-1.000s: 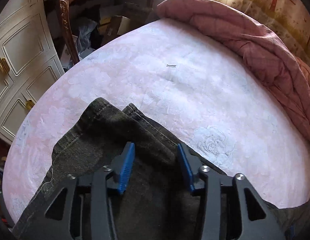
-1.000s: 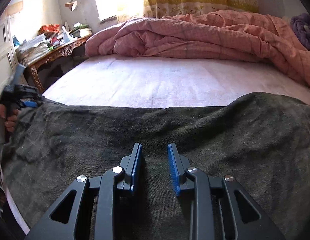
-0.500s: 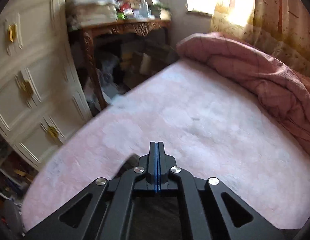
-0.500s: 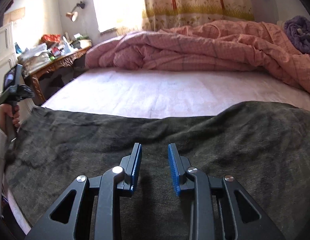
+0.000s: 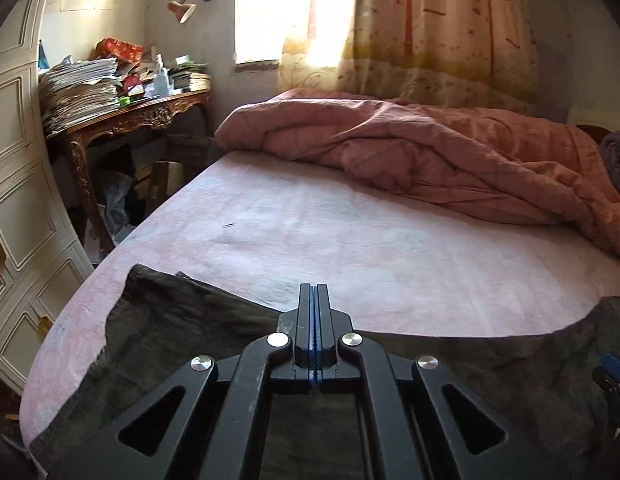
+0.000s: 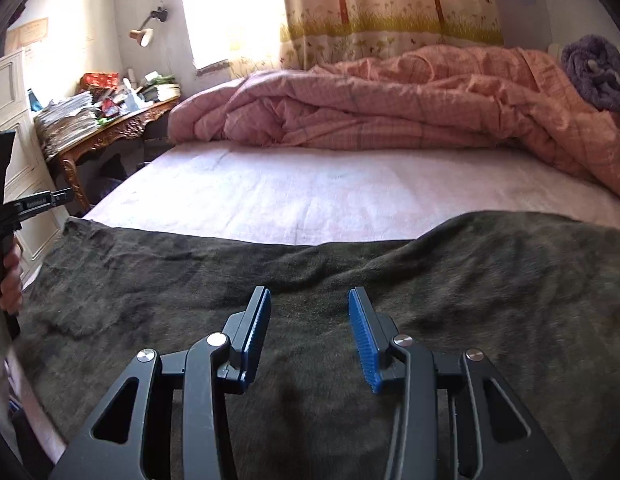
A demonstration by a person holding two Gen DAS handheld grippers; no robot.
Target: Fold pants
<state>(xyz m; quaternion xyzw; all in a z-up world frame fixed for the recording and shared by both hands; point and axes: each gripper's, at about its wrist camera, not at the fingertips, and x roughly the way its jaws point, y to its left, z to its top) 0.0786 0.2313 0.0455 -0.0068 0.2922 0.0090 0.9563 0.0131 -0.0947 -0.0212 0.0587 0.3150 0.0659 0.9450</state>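
Observation:
Dark olive pants (image 6: 310,280) lie spread flat across the near part of a pink bed sheet (image 6: 330,192). In the left wrist view the pants (image 5: 170,332) show their leg end at the left, near the bed's edge. My left gripper (image 5: 314,292) is shut with nothing between its pads and hovers above the pants. My right gripper (image 6: 308,300) is open and empty, just over the middle of the pants. The left gripper also shows at the left edge of the right wrist view (image 6: 6,208), held in a hand.
A bunched pink quilt (image 6: 390,96) lies along the far side of the bed. A purple blanket (image 6: 594,68) sits at the far right. A carved wooden desk (image 5: 138,116) piled with papers and a white wardrobe (image 5: 14,200) stand left of the bed.
My left gripper shut with no cloth in it, then rose and tilted up from the leg end. My right gripper has opened wider over the pants.

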